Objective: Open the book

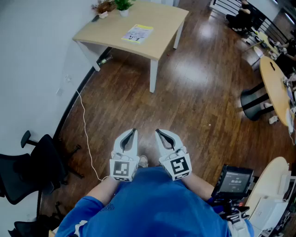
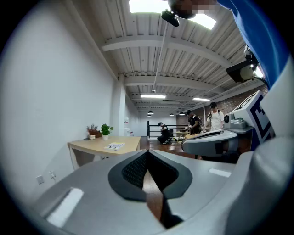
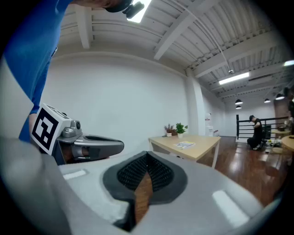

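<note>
The book (image 1: 137,33) is thin, flat and rectangular, with a glossy cover in yellow and white. It lies closed, cover up, on the table (image 1: 159,25), well ahead of both claws and apart from them. In the head view its long axis runs slantwise, about parallel to the table's near edge. The table has a smooth top of pale wood and white straight legs. Two small potted plants (image 1: 118,5) stand at its far corner, beyond the book. The floor (image 1: 194,92) between table and claws is of dark, shiny wooden planks. The left gripper (image 1: 133,131) and the right gripper (image 1: 157,132) are side by side, pointing towards the table. Both have rounded grey plastic shells and black ribbed pads. On each, the jaws are pressed together at the tips and nothing is between them.
</note>
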